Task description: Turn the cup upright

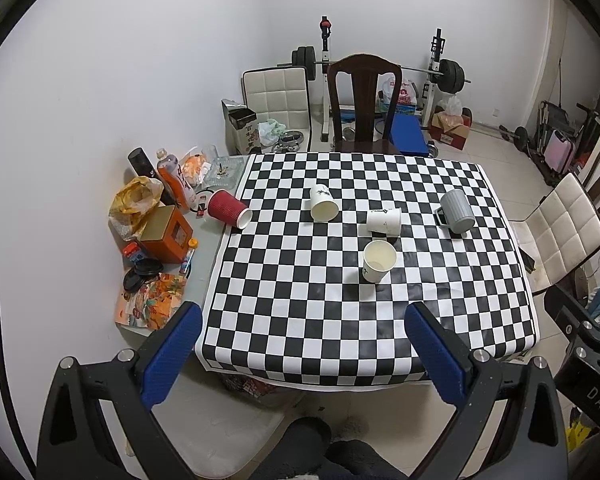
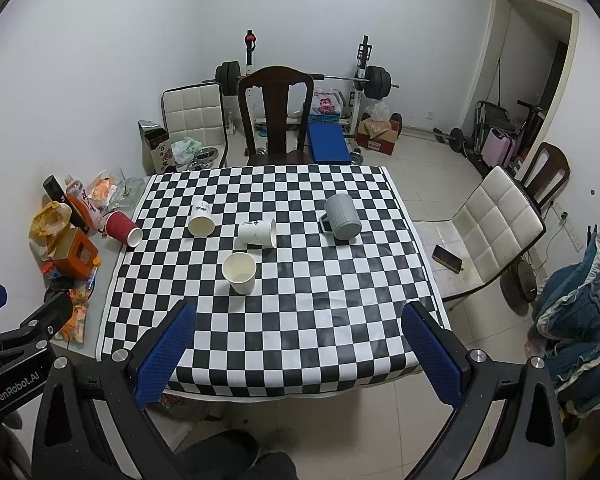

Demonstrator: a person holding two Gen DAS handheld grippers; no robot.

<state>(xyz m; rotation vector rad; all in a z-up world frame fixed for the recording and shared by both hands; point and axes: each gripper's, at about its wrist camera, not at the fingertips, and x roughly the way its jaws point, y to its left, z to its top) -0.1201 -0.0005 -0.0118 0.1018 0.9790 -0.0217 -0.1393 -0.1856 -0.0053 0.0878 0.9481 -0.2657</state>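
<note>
Two handheld grippers hover above the near edge of a table covered in a black-and-white checkered cloth. The left gripper has its blue-padded fingers spread wide and grasps nothing; the right gripper is likewise spread wide and empty. Both are well apart from every cup.

Five cups sit on the cloth. One white paper cup already stands upright near the middle, mouth up. Beyond it, a second white paper cup lies on its side. Farther left, a third white paper cup lies tipped with its mouth toward the cameras. A red ribbed paper cup lies on its side at the left edge of the cloth, and a grey ribbed mug with a handle lies tipped over on the right.

This looks like the approach step, before any grasp. The next move calls for choosing one fallen cup, lowering a gripper so the fingers straddle its wall, closing gently so the paper does not crush, then turning the wrist to set it on its base
</note>
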